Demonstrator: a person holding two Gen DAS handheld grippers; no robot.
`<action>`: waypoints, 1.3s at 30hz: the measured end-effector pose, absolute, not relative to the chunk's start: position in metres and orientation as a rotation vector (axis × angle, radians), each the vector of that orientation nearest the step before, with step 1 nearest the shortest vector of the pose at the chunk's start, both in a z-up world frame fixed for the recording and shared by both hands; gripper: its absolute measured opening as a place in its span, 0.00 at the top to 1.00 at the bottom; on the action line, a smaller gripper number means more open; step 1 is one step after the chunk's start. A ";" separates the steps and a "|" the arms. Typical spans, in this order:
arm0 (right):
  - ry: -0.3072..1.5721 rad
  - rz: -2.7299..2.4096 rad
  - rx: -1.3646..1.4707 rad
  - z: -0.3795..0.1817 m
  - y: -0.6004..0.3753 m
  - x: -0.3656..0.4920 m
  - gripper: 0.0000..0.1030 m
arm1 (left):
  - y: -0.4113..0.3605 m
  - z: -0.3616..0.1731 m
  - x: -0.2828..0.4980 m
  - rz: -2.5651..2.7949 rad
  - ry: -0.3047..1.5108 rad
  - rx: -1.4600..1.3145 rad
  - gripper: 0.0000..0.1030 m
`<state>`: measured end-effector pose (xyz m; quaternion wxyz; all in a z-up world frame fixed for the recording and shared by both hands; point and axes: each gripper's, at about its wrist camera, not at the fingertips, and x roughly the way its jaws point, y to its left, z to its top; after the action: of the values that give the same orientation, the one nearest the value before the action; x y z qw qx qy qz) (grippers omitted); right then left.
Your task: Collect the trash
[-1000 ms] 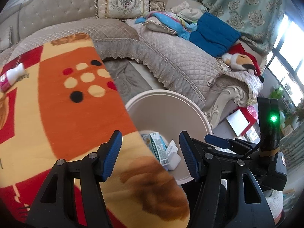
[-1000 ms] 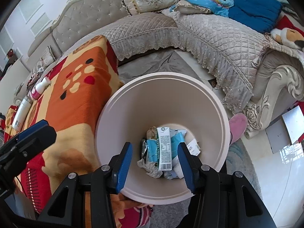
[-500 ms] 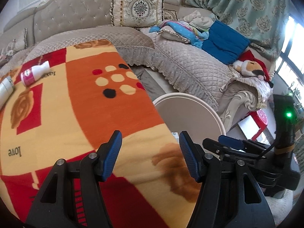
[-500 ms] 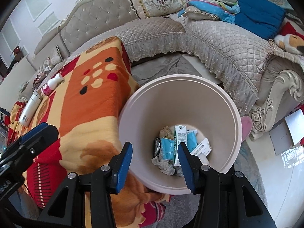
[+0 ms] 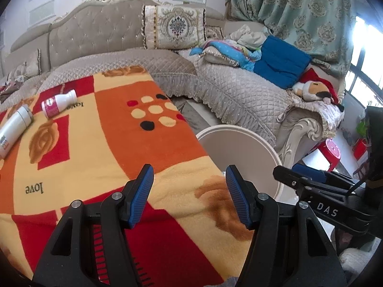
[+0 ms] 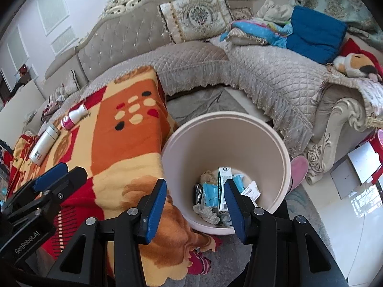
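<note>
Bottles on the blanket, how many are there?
2. The pink-and-white bottle lies on its side near the blanket's far end; the white bottle lies beside it at the left edge. More may be out of view.

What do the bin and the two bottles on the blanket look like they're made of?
Bin: smooth matte beige wall, seamless, probably moulded plastic. Pink-labelled bottle: opaque white, slight sheen, likely plastic. Longer white bottle: glossier, with a silvery collar; plastic or coated metal, can't tell.
</note>
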<state>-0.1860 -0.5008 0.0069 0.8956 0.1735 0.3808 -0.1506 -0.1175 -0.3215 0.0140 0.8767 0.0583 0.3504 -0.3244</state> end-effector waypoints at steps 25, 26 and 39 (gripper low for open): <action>0.546 -0.363 0.169 0.067 -0.432 -0.239 0.23 | -0.266 0.056 -0.165 -0.657 0.542 0.066 0.40; 0.546 -0.362 0.166 0.067 -0.431 -0.240 0.23 | -0.265 0.057 -0.166 -0.656 0.538 0.063 0.40; 0.544 -0.362 0.151 0.069 -0.427 -0.242 0.22 | -0.262 0.059 -0.171 -0.651 0.527 0.064 0.40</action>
<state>-0.2418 -0.4265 0.0685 0.9443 0.0741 0.2669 -0.1776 -0.1710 -0.2624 0.0592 0.9130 0.0312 0.2558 -0.3161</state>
